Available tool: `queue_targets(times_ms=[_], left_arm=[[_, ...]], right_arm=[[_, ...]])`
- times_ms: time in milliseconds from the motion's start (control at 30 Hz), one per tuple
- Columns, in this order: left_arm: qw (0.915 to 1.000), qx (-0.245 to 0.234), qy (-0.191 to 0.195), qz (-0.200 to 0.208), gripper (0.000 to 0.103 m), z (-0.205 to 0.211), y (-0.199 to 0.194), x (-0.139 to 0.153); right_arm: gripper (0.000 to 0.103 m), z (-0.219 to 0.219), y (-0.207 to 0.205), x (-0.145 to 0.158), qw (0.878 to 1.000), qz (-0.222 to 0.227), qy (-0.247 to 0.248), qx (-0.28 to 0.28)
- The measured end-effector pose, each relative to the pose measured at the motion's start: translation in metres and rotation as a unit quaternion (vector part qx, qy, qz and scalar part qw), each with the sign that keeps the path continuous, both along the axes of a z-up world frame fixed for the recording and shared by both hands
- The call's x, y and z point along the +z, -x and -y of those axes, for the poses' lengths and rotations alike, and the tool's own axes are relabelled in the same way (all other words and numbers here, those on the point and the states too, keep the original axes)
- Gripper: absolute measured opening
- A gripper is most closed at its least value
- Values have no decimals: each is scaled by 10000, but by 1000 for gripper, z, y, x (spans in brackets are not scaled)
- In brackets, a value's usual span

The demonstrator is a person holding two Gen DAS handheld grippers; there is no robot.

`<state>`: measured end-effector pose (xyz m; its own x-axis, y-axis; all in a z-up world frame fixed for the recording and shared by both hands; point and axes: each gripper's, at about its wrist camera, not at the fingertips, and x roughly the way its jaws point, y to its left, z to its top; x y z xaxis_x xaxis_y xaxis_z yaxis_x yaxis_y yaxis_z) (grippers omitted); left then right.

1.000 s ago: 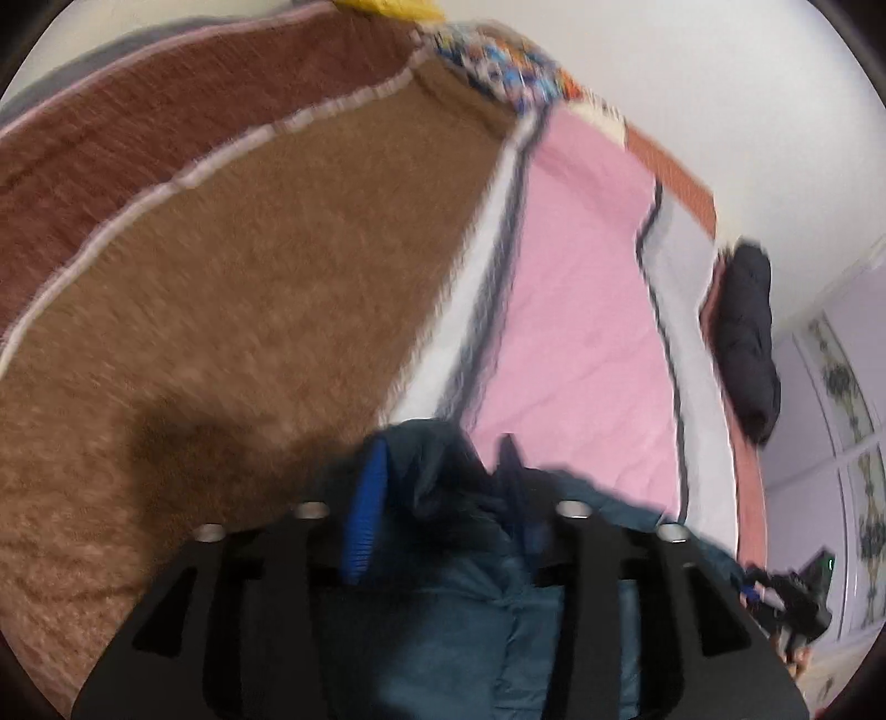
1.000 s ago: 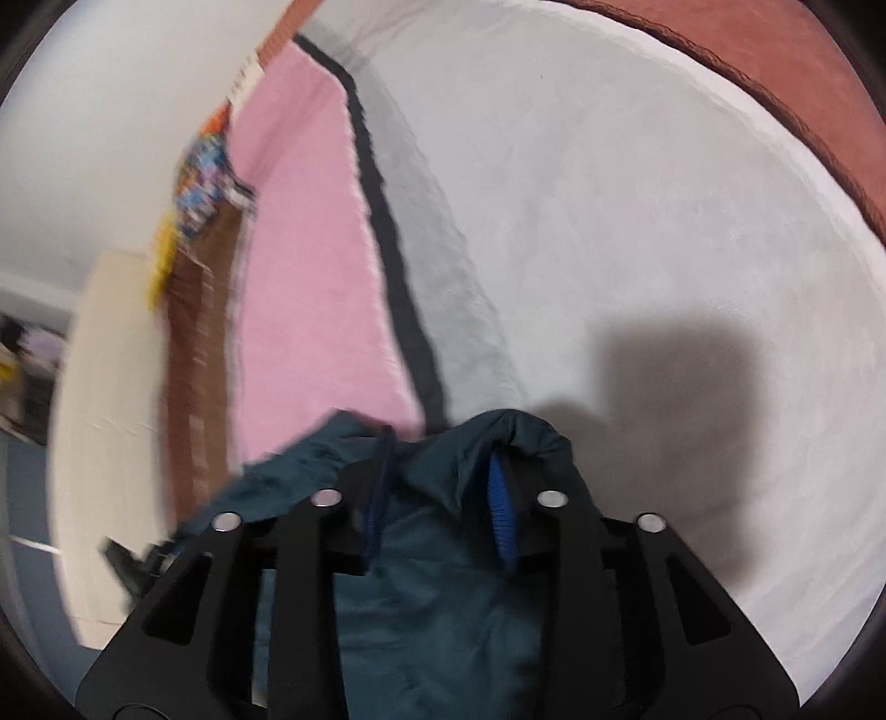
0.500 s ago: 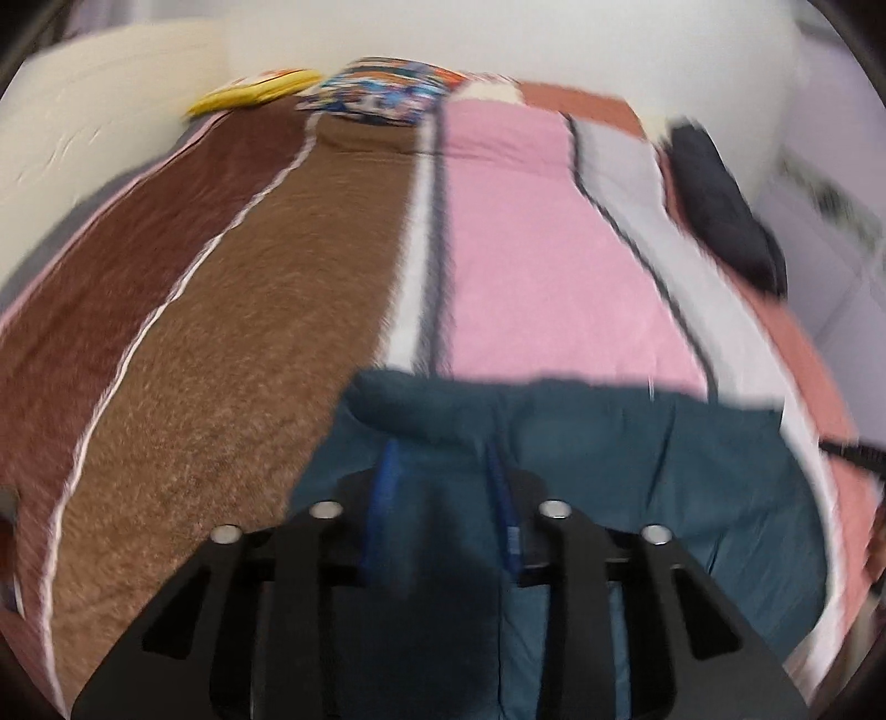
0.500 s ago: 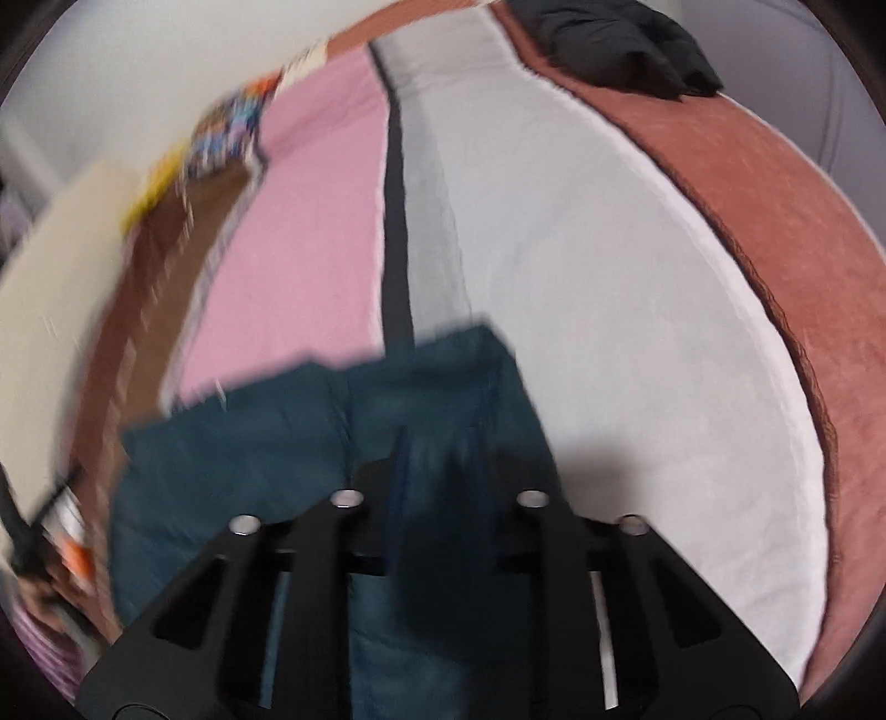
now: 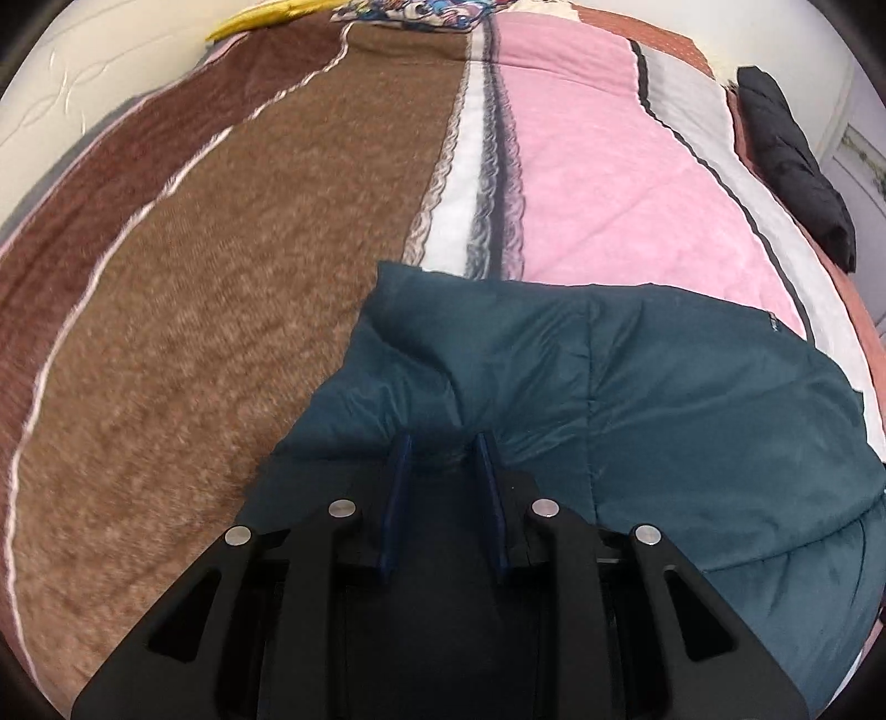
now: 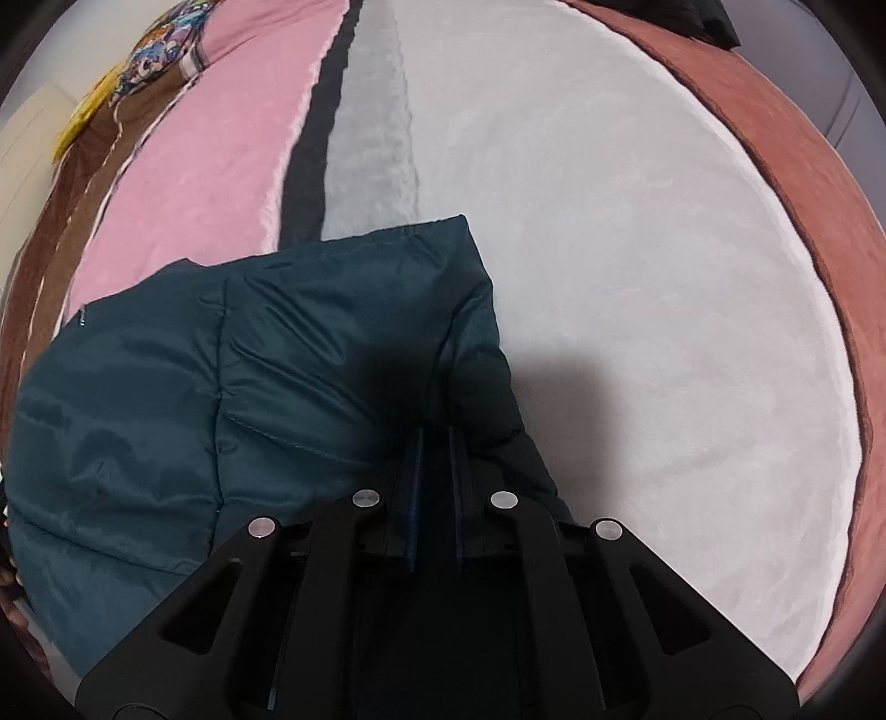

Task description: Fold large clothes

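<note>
A dark teal padded jacket (image 5: 637, 387) lies spread on the striped bed blanket, its far edge straight across the pink stripe. It also shows in the right wrist view (image 6: 266, 360). My left gripper (image 5: 443, 443) is shut on a bunch of the jacket's fabric near its left end. My right gripper (image 6: 434, 435) is shut on the jacket's fabric near its right edge, its blue pads close together with cloth between them.
The blanket has brown (image 5: 221, 277), pink (image 5: 609, 183), grey-white (image 6: 637, 277) and rust (image 6: 803, 183) stripes. A black garment (image 5: 792, 160) lies at the far right of the bed. Patterned and yellow pillows (image 5: 415, 11) sit at the head.
Both grippers have lowered the jacket from a bunched, lifted hold to lying spread flat on the blanket. The views have swung to face along the bed.
</note>
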<state>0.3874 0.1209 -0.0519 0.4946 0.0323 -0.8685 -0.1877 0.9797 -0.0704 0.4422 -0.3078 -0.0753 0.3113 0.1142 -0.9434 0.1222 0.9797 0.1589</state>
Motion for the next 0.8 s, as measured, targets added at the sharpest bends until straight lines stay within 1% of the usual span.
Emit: queue_targets(times_ms=[133, 200, 233, 267, 300, 400, 467, 500, 567, 600, 633, 700, 733, 767, 800], left_arm=[[10000, 11, -16, -11, 27, 2, 0, 0], [9999, 85, -30, 61, 27, 1, 3, 8], [9997, 201, 67, 151, 28, -3, 10, 17], [9991, 269, 198, 258, 32, -6, 16, 25], [9980, 328, 356, 404, 40, -11, 26, 36], [9957, 409, 519, 643, 53, -21, 53, 59], [9944, 412, 613, 756, 58, -30, 81, 74], [9940, 408, 648, 775, 62, -32, 91, 77], [9926, 480, 798, 786, 67, -41, 126, 83], [9918, 521, 862, 790, 68, -44, 135, 83], [9901, 597, 998, 786, 68, -48, 154, 81], [9869, 745, 1240, 710, 71, -54, 181, 73], [9835, 859, 1452, 655, 71, -55, 201, 65], [9810, 942, 1583, 613, 71, -54, 214, 59], [9773, 1071, 1741, 552, 72, -52, 228, 50]], right_arm=[[6, 8, -1, 2, 9996, -89, -170, -196], [6, 10, 1, 11, 9993, -69, -178, -306], [9, 9, 2, 18, 9993, -30, -163, -338], [9, 9, 6, 25, 9993, 27, -164, -344], [9, 8, 12, 36, 9992, 145, -183, -325], [11, 9, 36, 64, 9981, 464, -268, -291], [12, 14, 67, 80, 9969, 660, -298, -308], [14, 17, 85, 86, 9961, 729, -362, -354], [24, 22, 126, 92, 9940, 853, -463, -496], [34, 22, 142, 92, 9931, 896, -512, -559], [41, 25, 167, 92, 9916, 937, -614, -640], [46, 26, 204, 87, 9893, 899, -853, -771], [48, 28, 222, 85, 9876, 866, -1007, -835], [49, 30, 245, 79, 9850, 795, -1200, -955], [52, 31, 256, 76, 9835, 756, -1293, -1019]])
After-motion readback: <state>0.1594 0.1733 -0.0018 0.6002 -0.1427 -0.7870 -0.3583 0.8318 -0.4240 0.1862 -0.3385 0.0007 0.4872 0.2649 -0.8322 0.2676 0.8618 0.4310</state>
